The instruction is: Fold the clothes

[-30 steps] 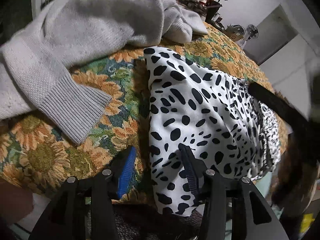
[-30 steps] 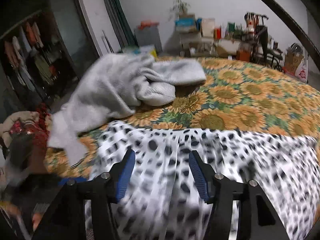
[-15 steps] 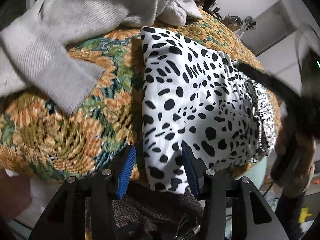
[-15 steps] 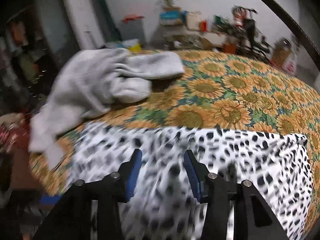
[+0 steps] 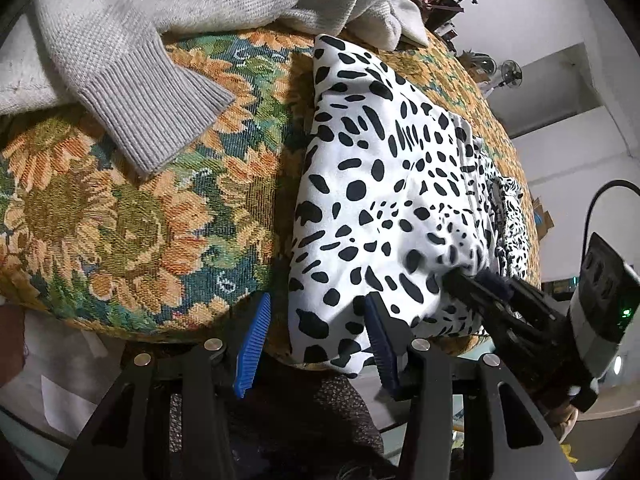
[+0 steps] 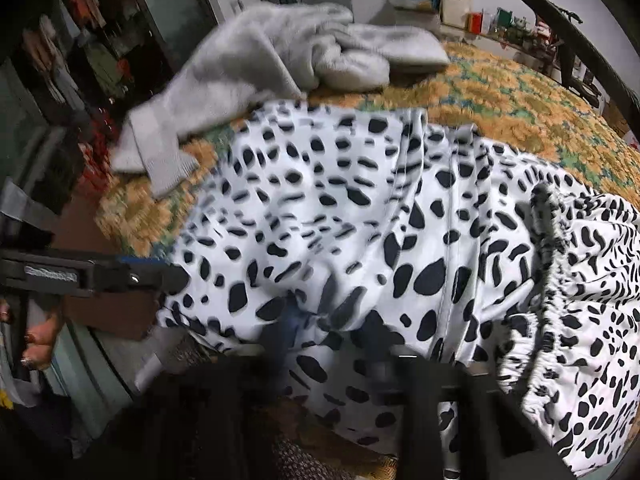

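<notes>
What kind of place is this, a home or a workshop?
Probably a room in a home. Clothes lie on a sunflower cloth: a spotted garment and a grey sweater. Clothes hang on a rack at the side, and cluttered shelves stand along the far wall.

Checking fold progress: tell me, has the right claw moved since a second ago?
Yes. The right claw came in low against the sunflower cloth, now pinching the spotted garment's near edge.
</notes>
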